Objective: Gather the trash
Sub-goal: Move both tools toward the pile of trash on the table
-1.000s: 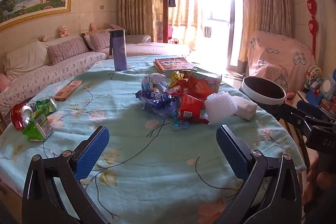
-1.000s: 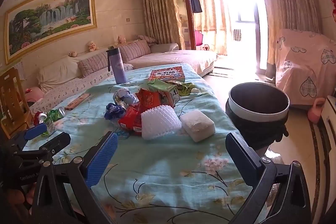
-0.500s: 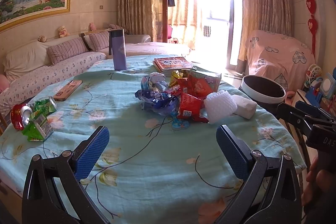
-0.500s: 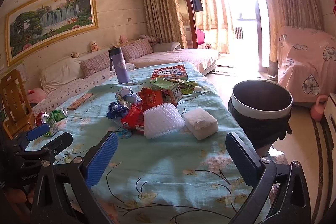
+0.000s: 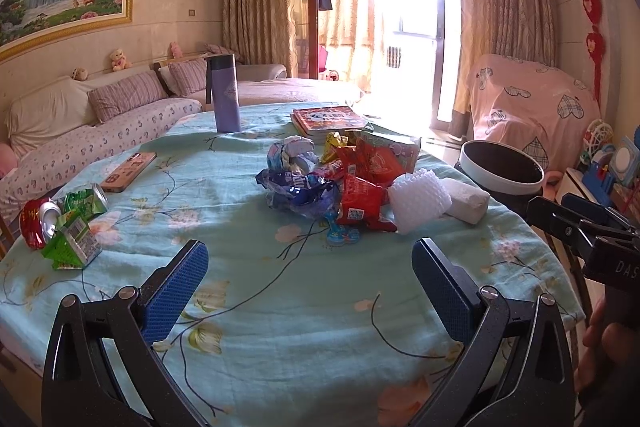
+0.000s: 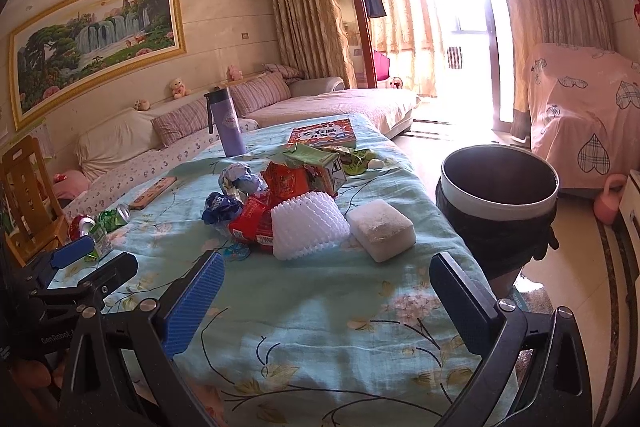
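Left gripper (image 5: 310,283) and right gripper (image 6: 326,287) both hover level over the near edge of the table (image 5: 280,327), jaws spread wide and empty, blue textured pads facing inward, each pointed toward the trash pile (image 5: 340,179) at mid-table. Pile: crinkled foil wrappers in red, blue and green, one white ribbed foam sleeve (image 6: 306,229), one white rectangular foam block (image 6: 380,229); exact wrapper count unclear where they overlap. Two crushed cans (image 5: 40,221) and one green carton (image 5: 72,243) lie apart at the left edge; one round black-lined bin (image 6: 500,187) stands just beside the table's right side.
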A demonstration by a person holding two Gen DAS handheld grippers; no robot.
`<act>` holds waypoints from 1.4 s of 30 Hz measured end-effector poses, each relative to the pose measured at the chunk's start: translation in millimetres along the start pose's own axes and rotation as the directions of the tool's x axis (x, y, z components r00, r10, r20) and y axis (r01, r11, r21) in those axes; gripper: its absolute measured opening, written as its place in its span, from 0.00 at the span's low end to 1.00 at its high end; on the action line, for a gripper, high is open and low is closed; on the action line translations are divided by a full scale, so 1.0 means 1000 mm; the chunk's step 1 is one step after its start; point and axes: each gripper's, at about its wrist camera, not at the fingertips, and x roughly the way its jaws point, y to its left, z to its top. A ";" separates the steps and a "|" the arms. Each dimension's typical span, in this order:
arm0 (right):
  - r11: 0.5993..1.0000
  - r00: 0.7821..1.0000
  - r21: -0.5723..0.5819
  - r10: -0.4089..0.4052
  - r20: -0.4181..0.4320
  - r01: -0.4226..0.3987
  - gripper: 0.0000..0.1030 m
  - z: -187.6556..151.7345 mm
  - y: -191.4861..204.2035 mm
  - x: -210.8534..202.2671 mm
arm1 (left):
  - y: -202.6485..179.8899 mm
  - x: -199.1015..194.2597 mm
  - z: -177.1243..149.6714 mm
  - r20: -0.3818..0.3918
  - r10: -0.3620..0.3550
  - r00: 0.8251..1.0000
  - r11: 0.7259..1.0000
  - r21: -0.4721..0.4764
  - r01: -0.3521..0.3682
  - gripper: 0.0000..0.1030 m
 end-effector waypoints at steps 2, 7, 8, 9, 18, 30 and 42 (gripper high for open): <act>1.000 1.000 -0.001 0.000 0.000 0.000 1.00 0.000 0.000 0.000 | 0.000 -0.001 0.000 0.000 0.001 1.000 1.000 0.001 -0.001 1.00; 1.000 1.000 0.000 0.003 -0.002 -0.003 1.00 0.000 -0.001 0.000 | 0.000 0.004 0.000 -0.007 -0.002 1.000 1.000 0.001 0.002 1.00; 1.000 1.000 0.000 0.003 -0.003 -0.003 1.00 0.000 -0.001 0.000 | -0.001 0.005 0.001 -0.008 -0.002 1.000 1.000 0.002 0.002 1.00; 1.000 1.000 0.001 0.003 -0.003 -0.003 1.00 0.000 -0.001 0.000 | -0.001 0.005 0.001 -0.008 -0.002 1.000 1.000 0.003 0.002 1.00; 1.000 1.000 0.005 0.014 -0.004 -0.014 1.00 -0.001 -0.002 0.004 | -0.002 0.005 0.000 -0.012 -0.002 1.000 1.000 0.004 0.002 1.00; 1.000 1.000 0.012 0.025 -0.018 -0.025 1.00 -0.002 -0.003 0.008 | -0.003 0.017 -0.002 -0.039 -0.005 0.999 1.000 0.008 0.005 1.00; 0.999 0.997 0.022 0.051 -0.066 -0.050 0.95 0.003 -0.009 0.030 | 0.000 0.043 0.007 -0.093 -0.011 0.996 1.000 0.005 0.012 1.00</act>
